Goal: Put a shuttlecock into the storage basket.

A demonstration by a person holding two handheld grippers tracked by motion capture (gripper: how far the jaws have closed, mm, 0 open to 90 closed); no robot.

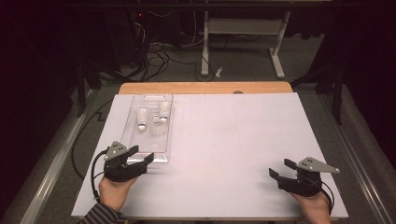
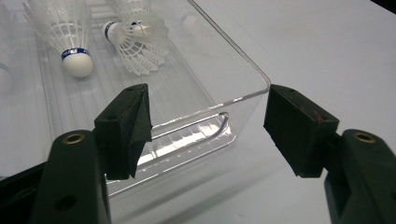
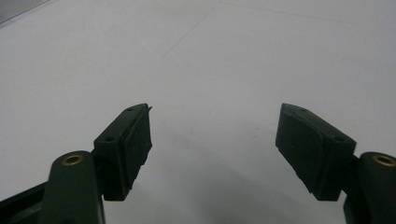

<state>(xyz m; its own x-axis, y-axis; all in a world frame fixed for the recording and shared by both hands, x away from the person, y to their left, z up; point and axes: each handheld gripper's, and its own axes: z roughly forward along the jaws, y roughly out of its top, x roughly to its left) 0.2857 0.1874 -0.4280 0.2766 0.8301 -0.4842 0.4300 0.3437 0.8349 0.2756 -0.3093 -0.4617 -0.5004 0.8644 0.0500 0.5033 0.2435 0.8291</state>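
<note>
Open left gripper point(image 1: 141, 155) at the near corner of a clear plastic tray point(image 1: 132, 112) holding white shuttlecocks.

In the high view the long, rectangular tray lies at centre left of the frame on a matte white table sheet point(image 1: 233, 140), with glossy see-through walls and a ribbed floor. In the left gripper view its rounded near corner point(image 2: 261, 86) stands between the two blocky black jaws, which are spread wide: one jaw hangs over the tray's inside, the other outside the wall, and I cannot tell if either touches it. A slot-shaped handle cut-out shows in the end wall. Feathery white shuttlecocks point(image 2: 70, 32) with round white heads and blue bands lie toward the upper left. The right gripper point(image 1: 279, 168), lower right in the high view, is also spread open, above bare sheet, well apart from the tray.
</note>
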